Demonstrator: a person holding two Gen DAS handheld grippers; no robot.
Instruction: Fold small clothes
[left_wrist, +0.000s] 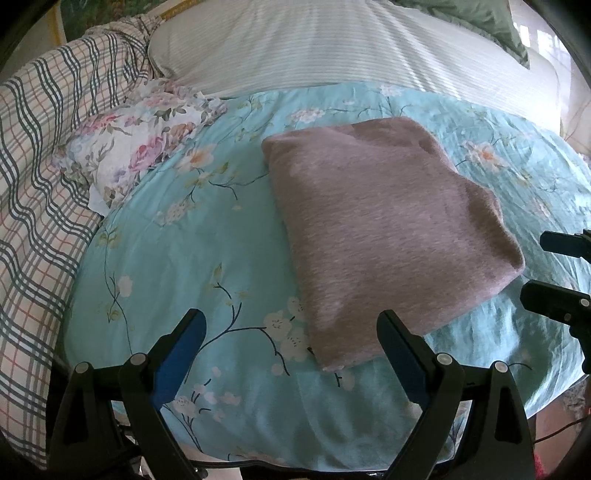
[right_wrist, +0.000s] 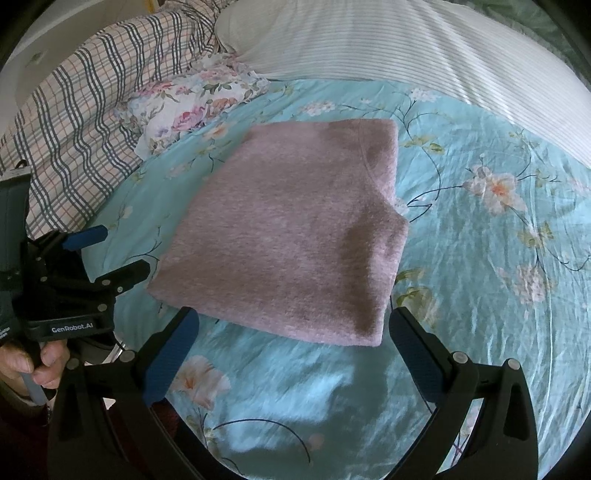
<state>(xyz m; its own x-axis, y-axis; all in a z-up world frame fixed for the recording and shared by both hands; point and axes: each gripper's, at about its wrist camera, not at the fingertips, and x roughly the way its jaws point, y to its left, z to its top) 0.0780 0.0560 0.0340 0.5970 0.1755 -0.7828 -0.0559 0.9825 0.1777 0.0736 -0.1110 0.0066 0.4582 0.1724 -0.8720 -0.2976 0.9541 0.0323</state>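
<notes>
Bed (left_wrist: 229, 236), teal floral sheet, largest surface; striped pillow (left_wrist: 332, 48) along far edge, plaid blanket (left_wrist: 44, 177) along left edge, floral cloth (left_wrist: 140, 147) bunched at far left corner. Mauve garment (left_wrist: 380, 229), already folded to a compact rectangle, flat at mid-bed, slightly toward near edge, one collar curve visible near its far right corner in right view. Left gripper (left_wrist: 291, 332) poised above near edge, fingers spread wide, holding nothing, right finger overlapping garment's near corner in view. Right gripper (right_wrist: 293, 328) likewise spread wide and empty, just short of garment's near edge. Judged stage: fold apparently complete or one final halving left. For a clean last fold: pinch both near corners together, lift evenly, lay onto far edge, align edges before release, smooth flat. Risk: layers slipping if only top ply pinched.
</notes>
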